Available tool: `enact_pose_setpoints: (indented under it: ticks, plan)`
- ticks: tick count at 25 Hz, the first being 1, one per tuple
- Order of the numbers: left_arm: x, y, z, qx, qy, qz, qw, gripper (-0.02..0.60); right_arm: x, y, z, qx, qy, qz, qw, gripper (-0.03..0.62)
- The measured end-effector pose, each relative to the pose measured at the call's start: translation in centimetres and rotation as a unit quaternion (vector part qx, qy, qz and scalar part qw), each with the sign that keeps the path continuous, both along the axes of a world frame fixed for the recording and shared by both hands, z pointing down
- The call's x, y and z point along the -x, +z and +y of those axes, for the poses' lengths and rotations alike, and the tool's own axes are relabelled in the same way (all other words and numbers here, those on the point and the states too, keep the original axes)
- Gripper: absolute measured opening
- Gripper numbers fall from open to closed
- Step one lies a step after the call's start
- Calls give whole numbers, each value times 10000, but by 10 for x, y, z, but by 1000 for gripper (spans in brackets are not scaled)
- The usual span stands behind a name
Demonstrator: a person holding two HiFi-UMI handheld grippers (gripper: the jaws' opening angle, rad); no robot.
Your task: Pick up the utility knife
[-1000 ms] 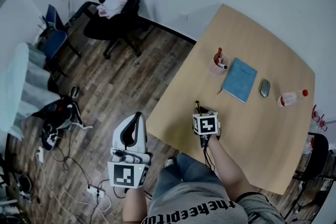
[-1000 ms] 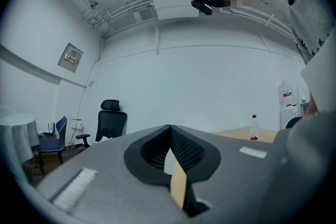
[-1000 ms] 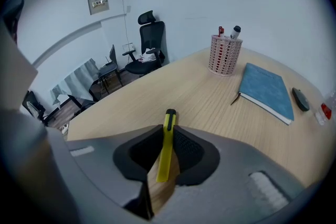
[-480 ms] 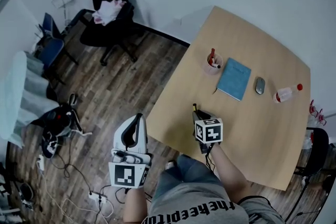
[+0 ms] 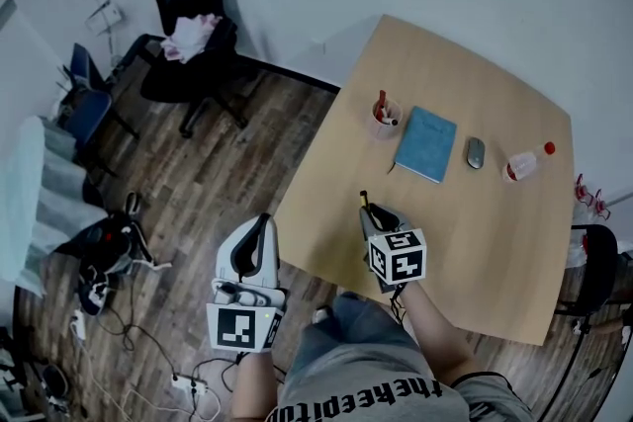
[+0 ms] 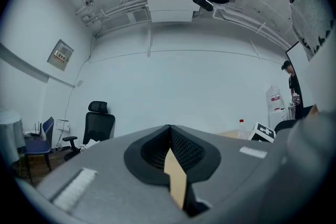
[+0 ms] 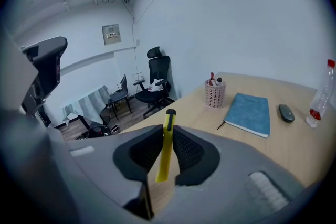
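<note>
- Over the near edge of the tabletop [image 5: 475, 242], the right gripper [image 5: 375, 216] has its jaws clenched on the yellow utility knife [image 7: 166, 139], which stands upright between them and looks clear of the wood.
- Only a short stretch of the slim handle is pinched, so I'd worry it pivots or slides out if the hand swings.
- Off the tabletop, the left gripper [image 6: 169, 139] has its jaws pressed together on nothing.
- Count: one knife, two grippers, one pen cup [image 5: 384, 119], one notebook [image 5: 425, 144], one mouse [image 5: 476, 152], one bottle [image 5: 522, 163].

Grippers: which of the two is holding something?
The right gripper: its jaws clamp a yellow utility knife. The left gripper has its jaws closed on nothing.
</note>
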State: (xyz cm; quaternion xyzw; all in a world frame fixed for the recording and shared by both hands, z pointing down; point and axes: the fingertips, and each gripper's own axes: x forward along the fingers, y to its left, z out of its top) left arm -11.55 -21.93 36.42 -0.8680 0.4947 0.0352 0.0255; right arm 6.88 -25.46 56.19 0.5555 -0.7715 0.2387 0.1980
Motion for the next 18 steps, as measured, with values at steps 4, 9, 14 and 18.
enact_pose_setpoints:
  ticks: [4, 9, 14, 18]
  plan:
    - [-3, -2, 3, -23, 69, -10, 10000, 11, -1, -21, 8, -326, -18, 60, 9994, 61]
    - [-4, -2, 7, -14, 130, -14, 9999, 11, 0, -45, 19, -707, -54, 196, 9973, 61]
    - [-8, -1, 11, -23, 226, 4, 9997, 11, 0, -68, 28, -1106, -72, 328, 9933, 61]
    - [-13, -2, 14, -44, 334, -17, 9994, 11, -1, -86, 34, -1366, -16, 303, 9902, 61]
